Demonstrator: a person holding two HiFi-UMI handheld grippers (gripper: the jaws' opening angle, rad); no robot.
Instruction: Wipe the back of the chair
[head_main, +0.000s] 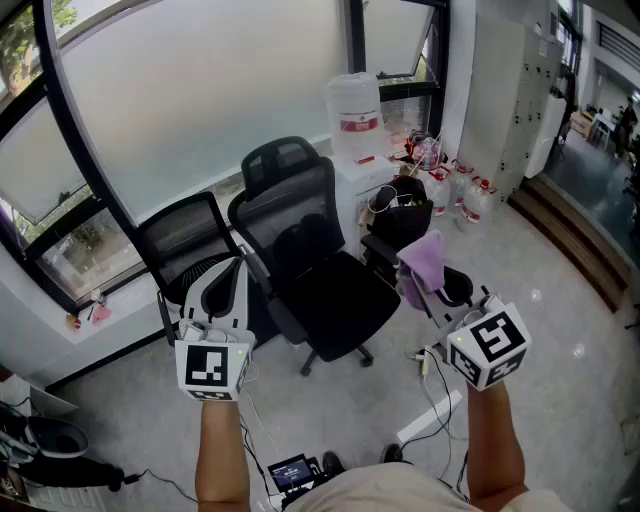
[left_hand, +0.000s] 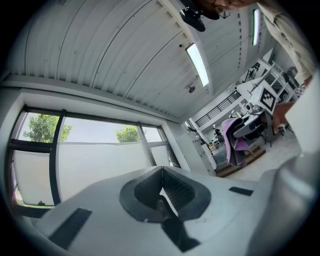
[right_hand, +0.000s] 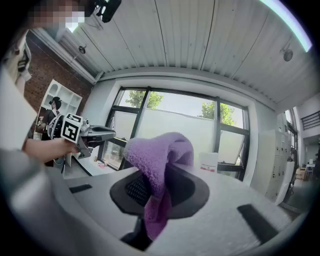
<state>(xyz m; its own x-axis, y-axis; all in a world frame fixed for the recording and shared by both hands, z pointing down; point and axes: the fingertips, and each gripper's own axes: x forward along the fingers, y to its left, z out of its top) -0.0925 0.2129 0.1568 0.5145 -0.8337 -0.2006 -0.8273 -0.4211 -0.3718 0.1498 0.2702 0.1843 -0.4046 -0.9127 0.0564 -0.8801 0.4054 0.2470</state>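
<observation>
— Jaws on the left gripper, how do they stand?
— Together, with nothing between them. It is held up in front of a second mesh chair.
— Where is the chair?
— In the middle, near the window, its back on the window side. No gripper touches it.
— And the right gripper?
— Clamped on a purple cloth, which droops over its jaws, just right of the chair.
</observation>
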